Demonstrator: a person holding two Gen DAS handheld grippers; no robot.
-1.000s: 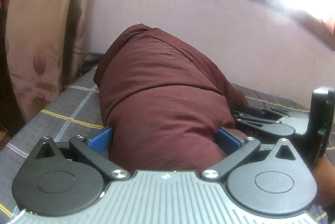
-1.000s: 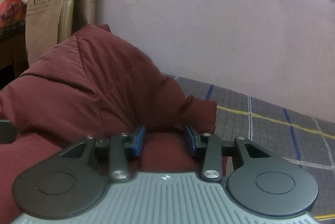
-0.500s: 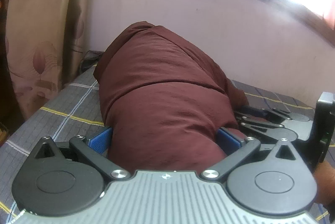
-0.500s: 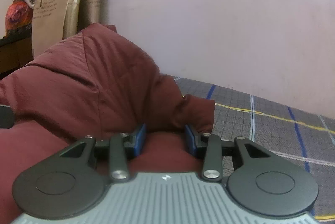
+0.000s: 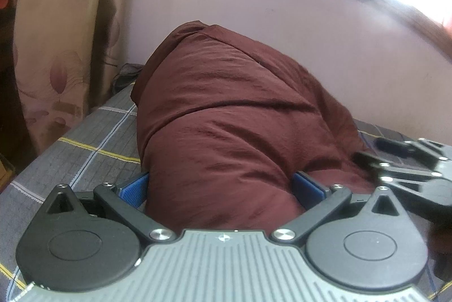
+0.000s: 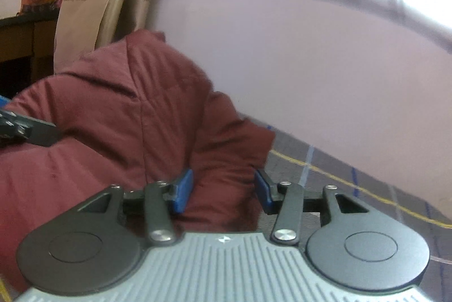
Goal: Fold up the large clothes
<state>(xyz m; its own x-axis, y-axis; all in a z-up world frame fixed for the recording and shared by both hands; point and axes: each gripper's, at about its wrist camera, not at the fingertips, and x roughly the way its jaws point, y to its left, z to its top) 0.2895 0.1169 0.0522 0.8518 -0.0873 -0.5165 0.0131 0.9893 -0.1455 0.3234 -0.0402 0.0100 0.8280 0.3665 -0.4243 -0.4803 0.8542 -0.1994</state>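
The right gripper [image 6: 223,190] has just opened wider, loosening the big puffy dark-red jacket [image 5: 226,132]. The left gripper [image 5: 220,186] stays wide around its near bulk. This fold looks finished.

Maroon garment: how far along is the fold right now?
Done: the maroon garment is gathered into a thick bundle on the plaid sheet, not spread flat. In hand: the left gripper has wide jaws around its near end; the right gripper straddles a smaller bunch. Left: flatten and square it; no neat fold shows.
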